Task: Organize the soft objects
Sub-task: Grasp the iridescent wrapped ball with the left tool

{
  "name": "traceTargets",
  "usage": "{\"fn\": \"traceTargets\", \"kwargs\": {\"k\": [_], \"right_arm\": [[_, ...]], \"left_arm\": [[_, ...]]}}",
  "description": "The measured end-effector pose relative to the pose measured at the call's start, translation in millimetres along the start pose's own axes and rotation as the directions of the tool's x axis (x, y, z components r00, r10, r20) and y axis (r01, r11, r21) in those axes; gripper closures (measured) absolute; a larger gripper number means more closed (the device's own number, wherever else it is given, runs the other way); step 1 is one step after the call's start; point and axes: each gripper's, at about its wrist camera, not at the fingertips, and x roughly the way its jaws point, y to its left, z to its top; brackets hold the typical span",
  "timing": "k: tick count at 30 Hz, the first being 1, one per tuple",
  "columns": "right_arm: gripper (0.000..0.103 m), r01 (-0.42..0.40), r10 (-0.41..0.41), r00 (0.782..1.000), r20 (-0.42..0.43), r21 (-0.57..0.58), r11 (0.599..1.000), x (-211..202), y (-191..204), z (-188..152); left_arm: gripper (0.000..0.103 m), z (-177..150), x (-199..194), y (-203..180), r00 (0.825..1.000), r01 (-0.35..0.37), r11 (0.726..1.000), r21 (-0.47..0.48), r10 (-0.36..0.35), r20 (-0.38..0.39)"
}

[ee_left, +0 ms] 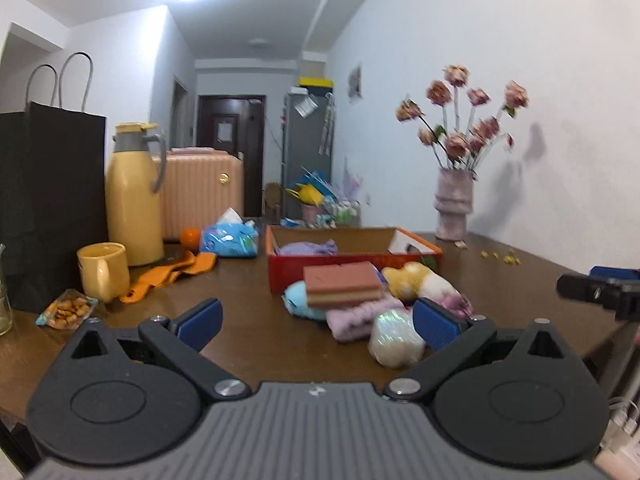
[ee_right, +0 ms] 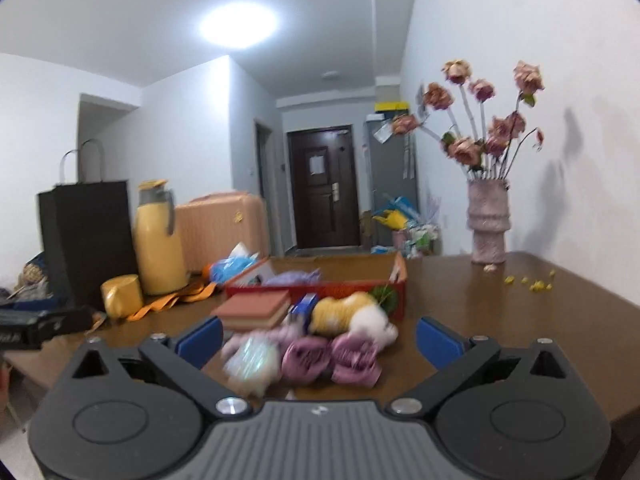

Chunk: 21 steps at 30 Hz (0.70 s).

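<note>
Crowding the tabletop beside a mug and flask, soft toys lie before both wide-open hand-held grippers, left and right.

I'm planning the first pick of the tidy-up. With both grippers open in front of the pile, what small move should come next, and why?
Probably ease the right gripper forward and down onto the purple rolled cloth. Its jaws stand wide and empty, the cloth lies nearest between them, and the red box waits open just behind the pile.

A sponge tops soft toys before the box; thermos far left.
</note>
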Motion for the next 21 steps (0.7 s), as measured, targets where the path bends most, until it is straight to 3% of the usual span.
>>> {"fn": "traceTargets", "kwargs": {"k": [5, 15, 19, 21], "right_arm": [[0.000, 0.000, 0.000, 1.000, -0.010, -0.036, 0.999, -0.6, 4.7, -2.2], [0.000, -0.009, 0.009, 1.000, -0.015, -0.008, 1.000, 8.1, 0.0, -6.1], [0.003, -0.045, 0.045, 0.997, -0.055, 0.001, 0.999, 25.0, -0.4, -12.9], [0.009, -0.053, 0.052, 0.994, -0.098, -0.007, 0.999, 41.2, -0.2, -17.0]], "left_arm": [[0.000, 4.5, -2.3, -5.9, 1.000, 0.003, 1.000, -0.003, -0.003, 0.028], [0.000, 2.8, 11.1, -10.5, 0.999, 0.053, 0.998, -0.029, -0.053, -0.011], [0.001, -4.3, 44.8, -11.4, 0.992, 0.114, 0.992, -0.048, -0.116, -0.046], [0.005, -8.5, 72.4, -13.3, 0.987, 0.130, 0.990, -0.058, -0.135, -0.090]]}}
